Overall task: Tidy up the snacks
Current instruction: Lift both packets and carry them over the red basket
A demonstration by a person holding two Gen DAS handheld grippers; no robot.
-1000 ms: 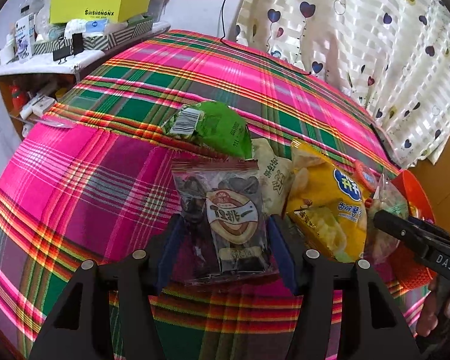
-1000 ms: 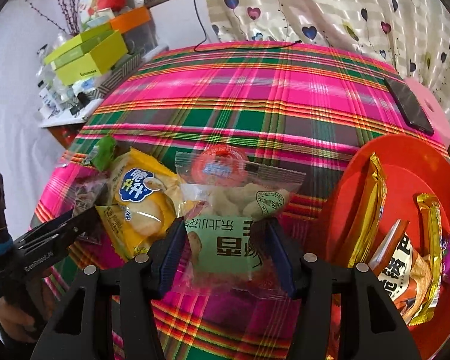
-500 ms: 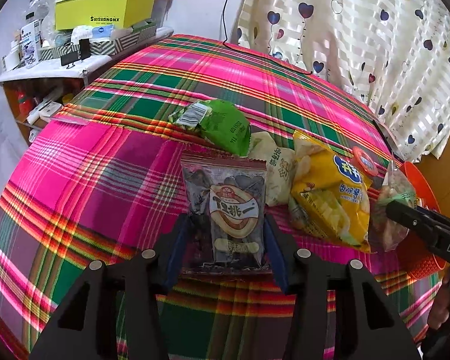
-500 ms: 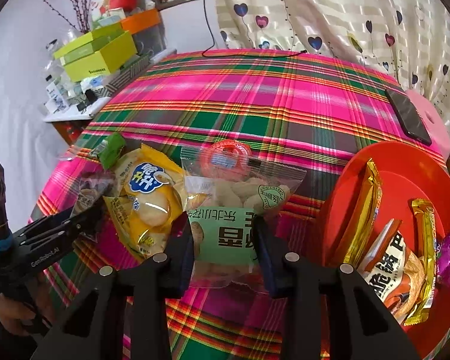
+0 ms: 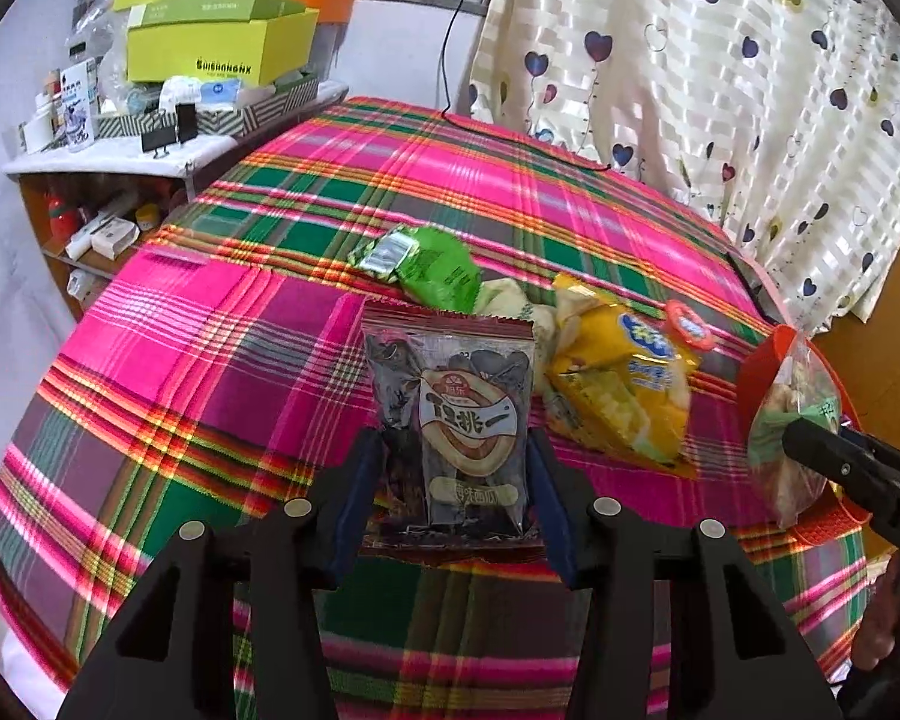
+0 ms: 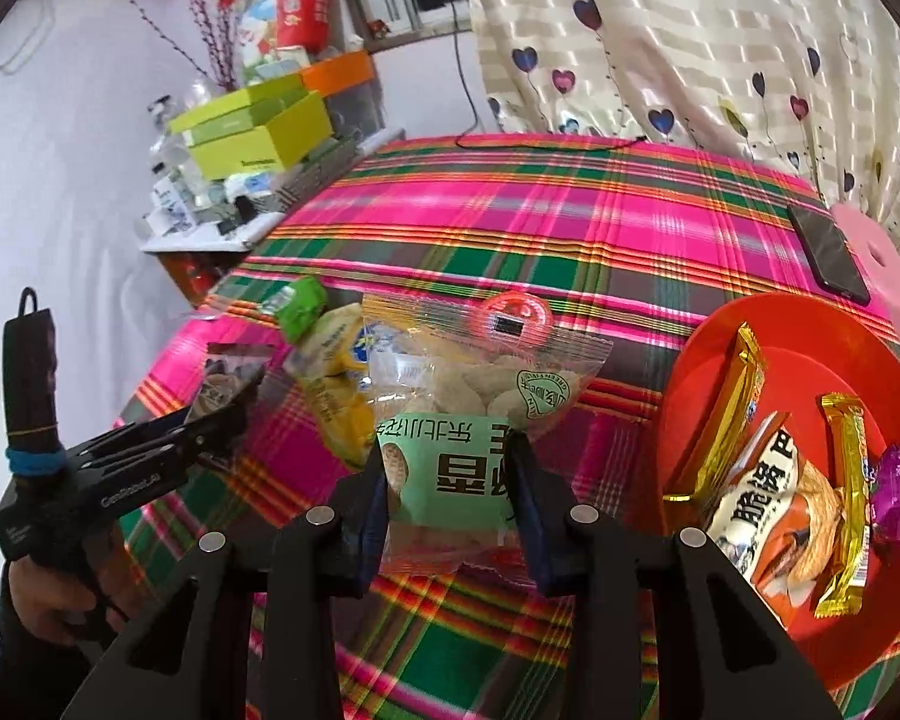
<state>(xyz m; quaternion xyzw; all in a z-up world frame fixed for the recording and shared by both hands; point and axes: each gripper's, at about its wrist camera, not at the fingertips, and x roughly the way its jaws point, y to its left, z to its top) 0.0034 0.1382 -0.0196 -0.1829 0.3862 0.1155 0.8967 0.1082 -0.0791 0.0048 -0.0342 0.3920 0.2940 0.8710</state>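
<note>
1. Dark, clear-windowed snack packet (image 5: 459, 432) is clamped between the left gripper's (image 5: 455, 495) blue pads, raised off the plaid worktop (image 5: 222, 372).
2. Right gripper (image 6: 450, 495) pinches a green-labelled clear bag (image 6: 456, 450), likewise lifted.
3. Step in hand: carrying both to the red plate (image 6: 810, 330), which already holds several snacks.
4. Next: swing right over the plate's bare part, then release.

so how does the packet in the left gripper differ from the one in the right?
The left gripper holds a dark packet with a red top seal and a round brown label; the right gripper holds a clear packet of pale pieces with a green label. The dark packet's label reads upright in its camera; the clear packet's print is upside down. Shared: both are small sealed bags pinched at the sides above the plaid cloth.
</note>
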